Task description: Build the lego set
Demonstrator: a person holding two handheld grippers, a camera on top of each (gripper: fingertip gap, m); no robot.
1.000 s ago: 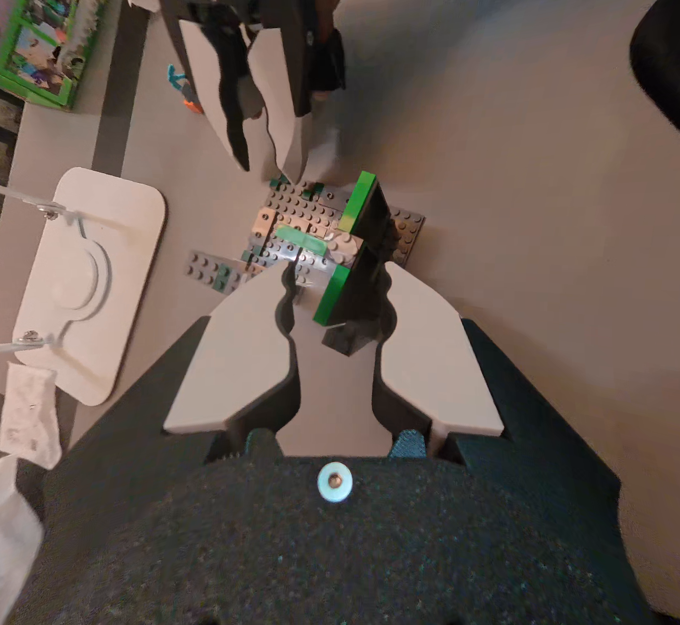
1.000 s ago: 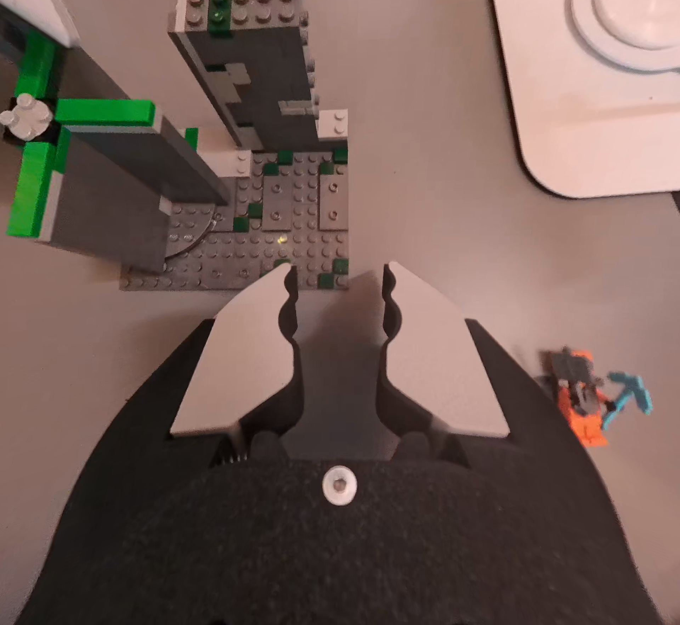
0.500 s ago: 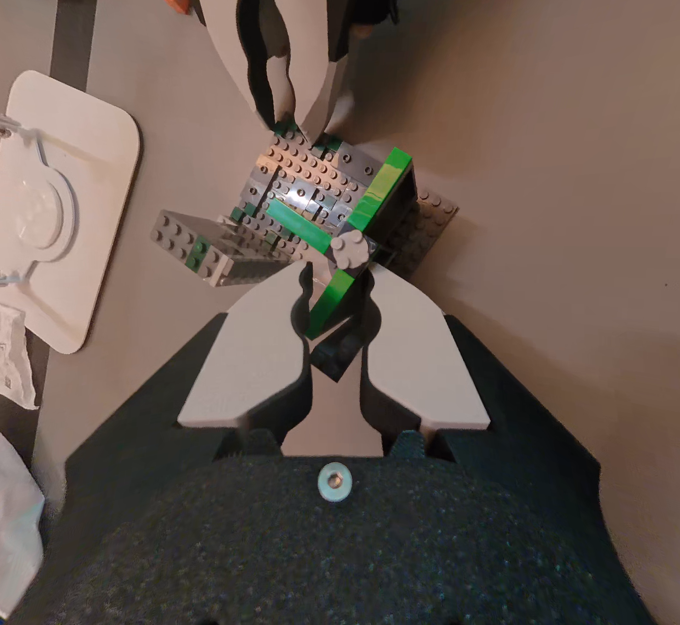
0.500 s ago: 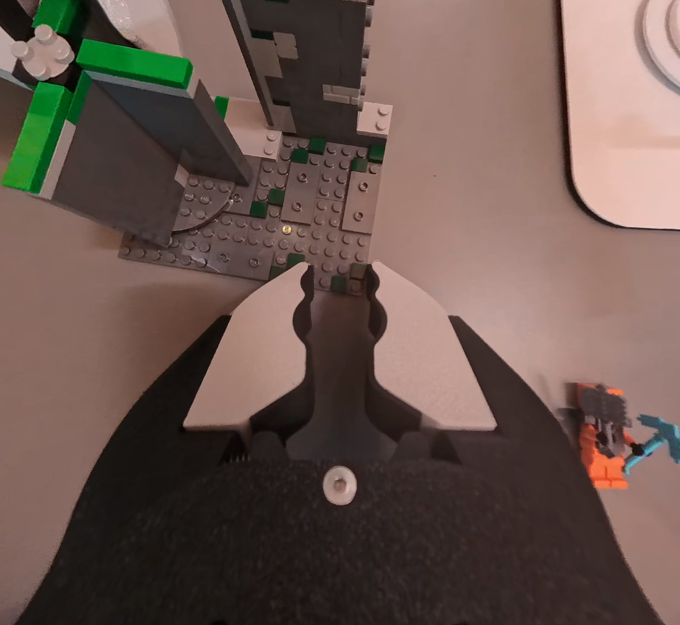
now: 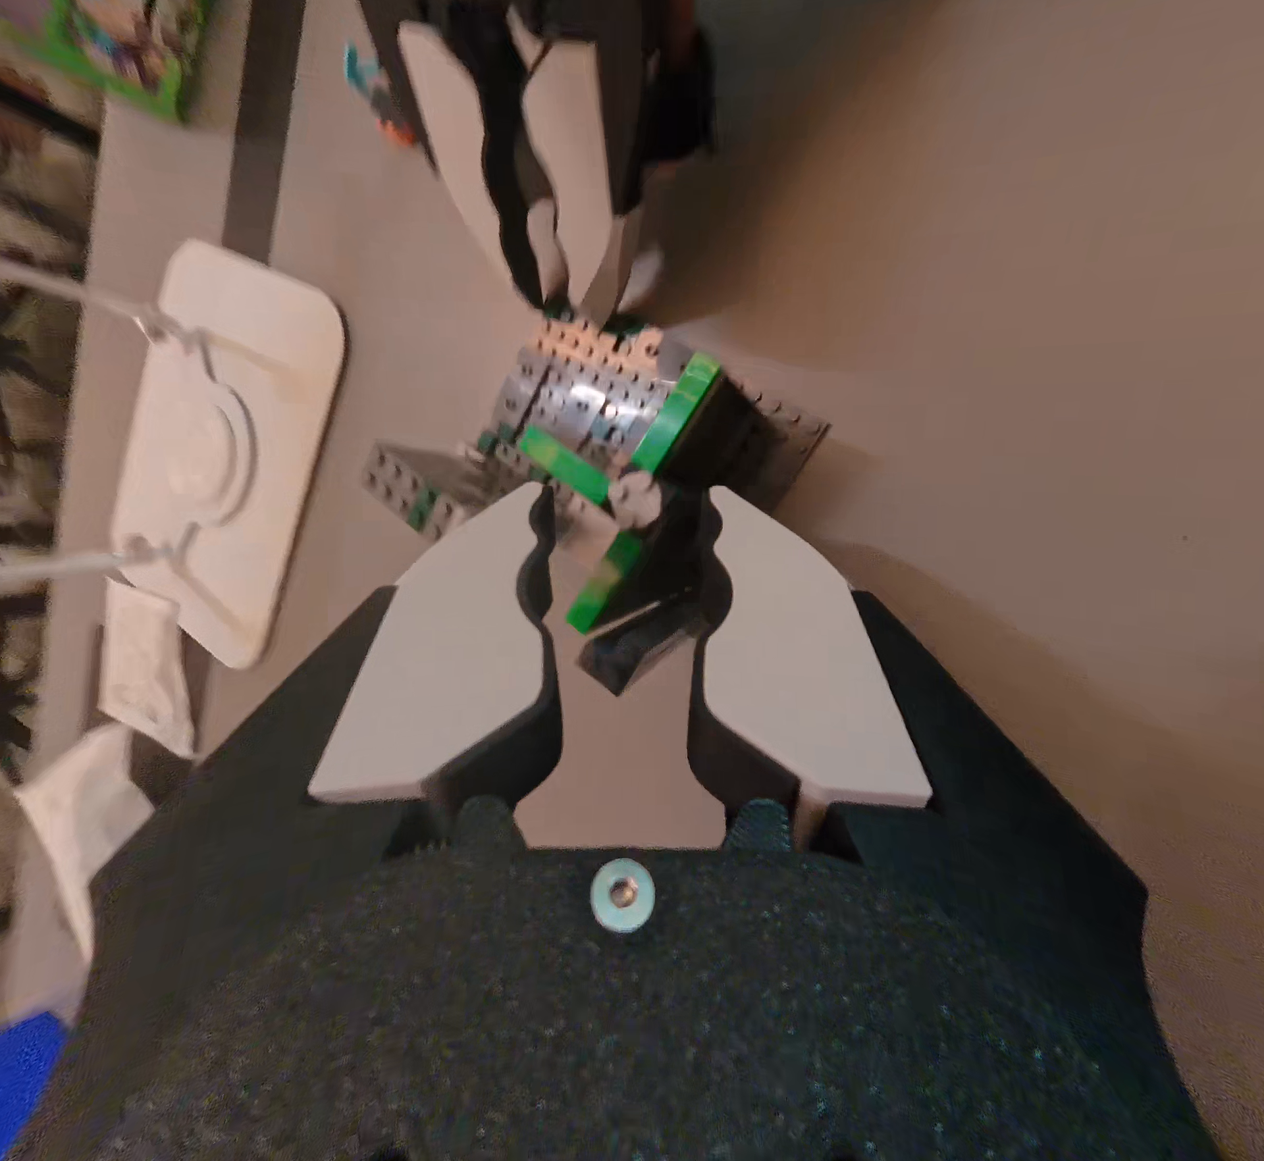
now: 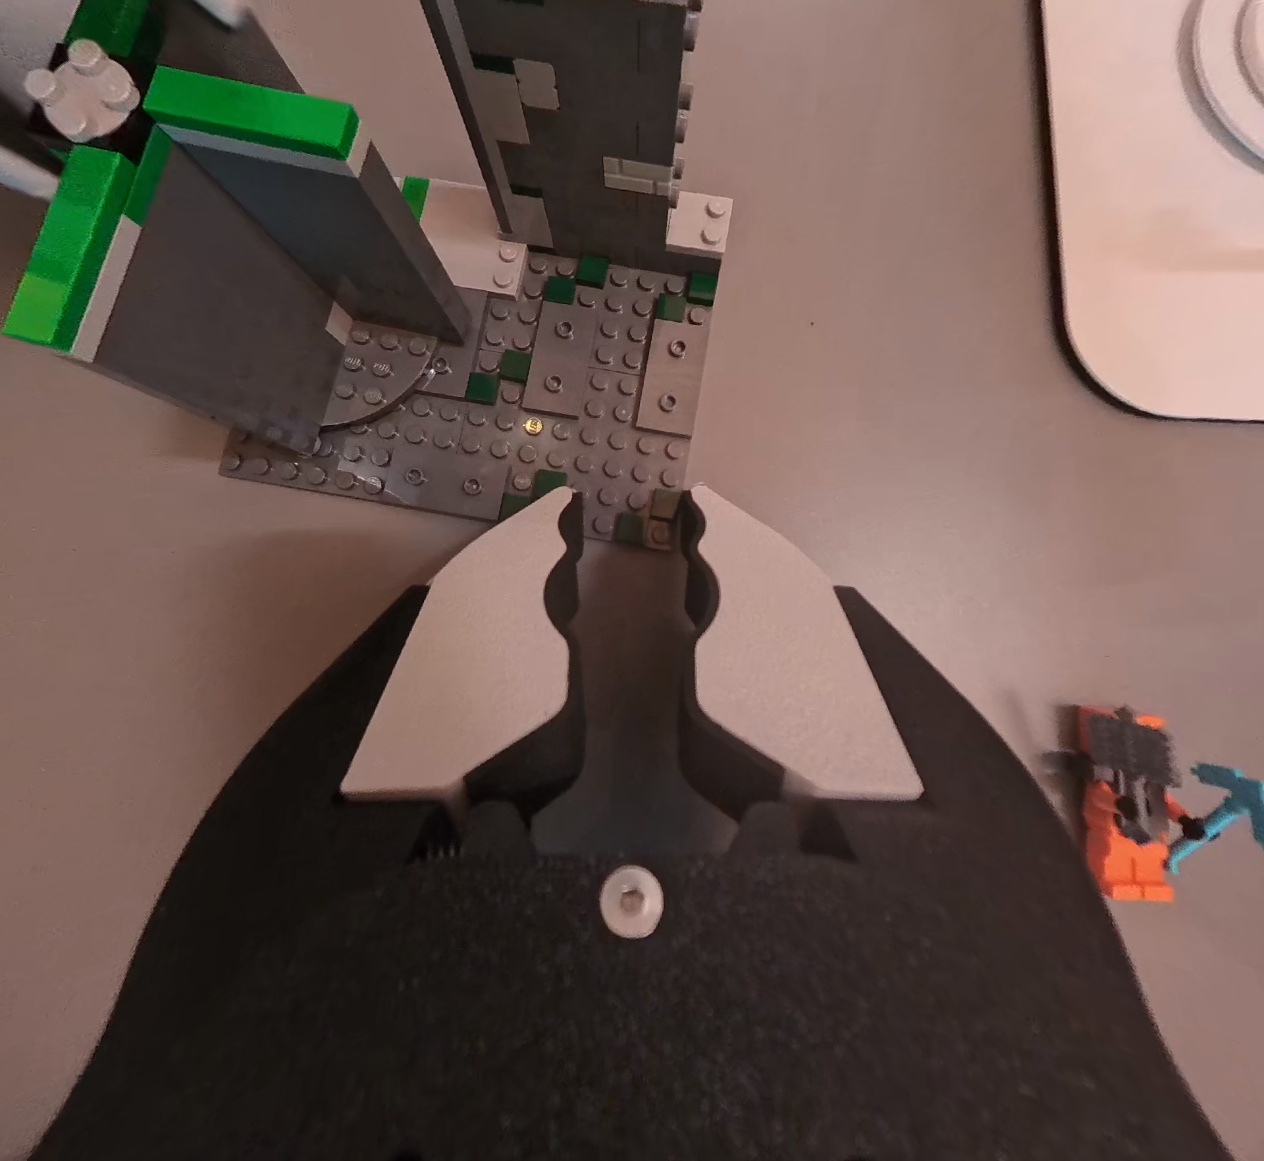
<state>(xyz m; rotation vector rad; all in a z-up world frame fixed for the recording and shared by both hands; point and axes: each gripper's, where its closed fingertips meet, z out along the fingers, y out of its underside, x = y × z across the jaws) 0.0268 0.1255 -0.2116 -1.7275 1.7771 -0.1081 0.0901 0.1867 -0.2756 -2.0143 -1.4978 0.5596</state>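
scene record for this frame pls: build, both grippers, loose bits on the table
build: grey baseplate with a tall grey tower and a dark, green-edged wall piece
left gripper: fingers either side of the green-edged wall piece's top; contact unclear, view blurred
right gripper: fingers apart, tips at the baseplate's near edge, holding nothing
loose: orange minifigure with a teal pickaxe, lying on the table
other: white pad

1. This looks like a desk in a home or hobby room; which of the two cannot be told.
2. A plain grey-beige matte tabletop [image 6: 889, 376] fills both views.
3. At 10 o'clock in the left wrist view, a bright green printed cardboard toy box [image 5: 123, 13] sits at the desk edge.
4. At 9 o'clock lies a white rounded plastic base plate [image 5: 226, 444].
5. At 3 o'clock in the right wrist view lies a small orange-legged toy figure with a turquoise pickaxe [image 6: 1135, 807].
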